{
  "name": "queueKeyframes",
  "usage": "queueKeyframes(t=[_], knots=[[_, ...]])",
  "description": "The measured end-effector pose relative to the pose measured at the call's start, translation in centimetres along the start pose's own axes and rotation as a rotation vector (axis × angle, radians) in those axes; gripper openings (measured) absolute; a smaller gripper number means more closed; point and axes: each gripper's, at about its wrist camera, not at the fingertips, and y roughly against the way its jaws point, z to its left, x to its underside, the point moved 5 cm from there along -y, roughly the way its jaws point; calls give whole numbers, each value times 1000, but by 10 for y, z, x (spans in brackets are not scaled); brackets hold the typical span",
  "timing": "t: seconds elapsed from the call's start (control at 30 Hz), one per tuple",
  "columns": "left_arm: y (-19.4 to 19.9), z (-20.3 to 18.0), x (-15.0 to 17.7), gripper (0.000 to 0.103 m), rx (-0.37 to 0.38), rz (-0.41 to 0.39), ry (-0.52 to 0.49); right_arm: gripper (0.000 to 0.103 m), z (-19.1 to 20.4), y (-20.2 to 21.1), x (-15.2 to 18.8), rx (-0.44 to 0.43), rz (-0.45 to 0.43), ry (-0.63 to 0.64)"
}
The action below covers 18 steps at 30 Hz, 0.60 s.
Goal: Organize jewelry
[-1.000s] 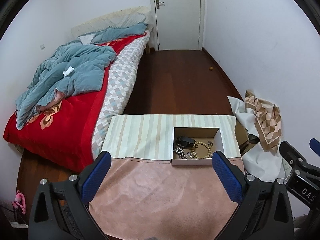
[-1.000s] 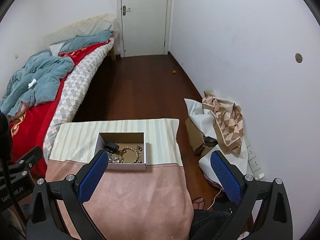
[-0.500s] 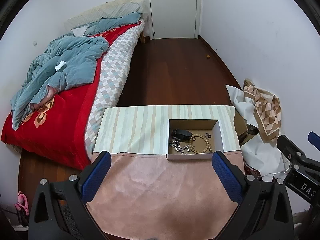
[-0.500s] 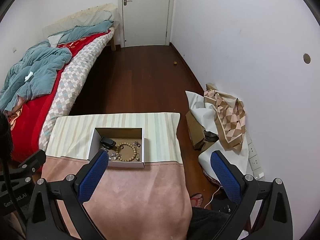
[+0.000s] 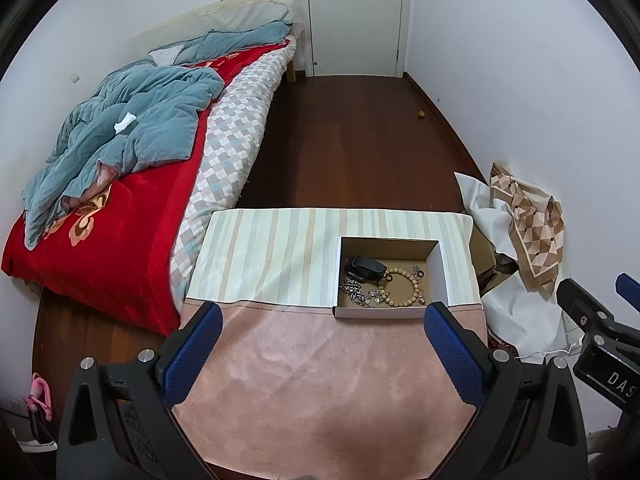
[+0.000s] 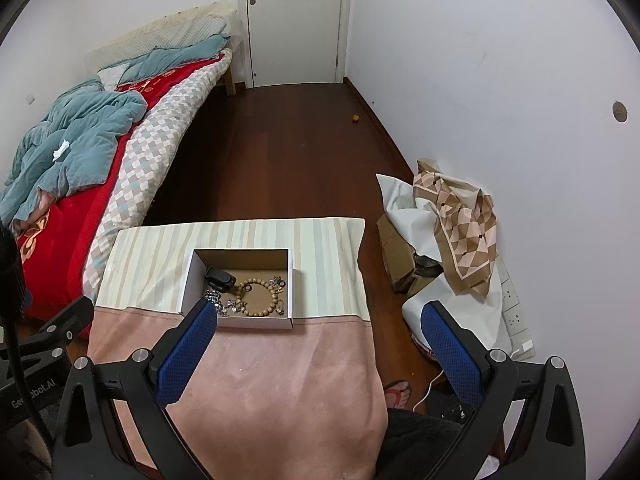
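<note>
A white cardboard box (image 5: 444,270) (image 6: 188,280) stands on the cloth-covered table (image 5: 320,360) (image 6: 280,368). It holds a wooden bead bracelet (image 5: 400,302) (image 6: 260,312), a black case (image 5: 364,268) (image 6: 220,278) and silver chains (image 5: 354,292) (image 6: 224,306). My left gripper (image 5: 324,356) is open and empty, above the pink cloth short of the box. My right gripper (image 6: 320,350) is open and empty, its left finger (image 6: 188,348) near the box's front left corner.
A bed with a red cover and a blue quilt (image 5: 120,140) lies to the left. A heap of white and checked cloth (image 5: 528,216) and a brown carton (image 6: 396,252) sit by the right wall. Dark wood floor (image 5: 352,140) runs to a white door.
Both views have shifted slightly, with the box a little lower and nearer in frame. Both grippers have stayed open and empty.
</note>
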Motion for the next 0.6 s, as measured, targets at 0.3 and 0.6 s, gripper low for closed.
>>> queueKeyframes(t=[0.3, 0.6], knots=[[1, 0, 0, 103, 0, 0, 0, 103, 3, 0, 2, 0, 12, 14], [1, 1, 2, 103, -9, -8, 0, 103, 3, 0, 2, 5, 14, 21]])
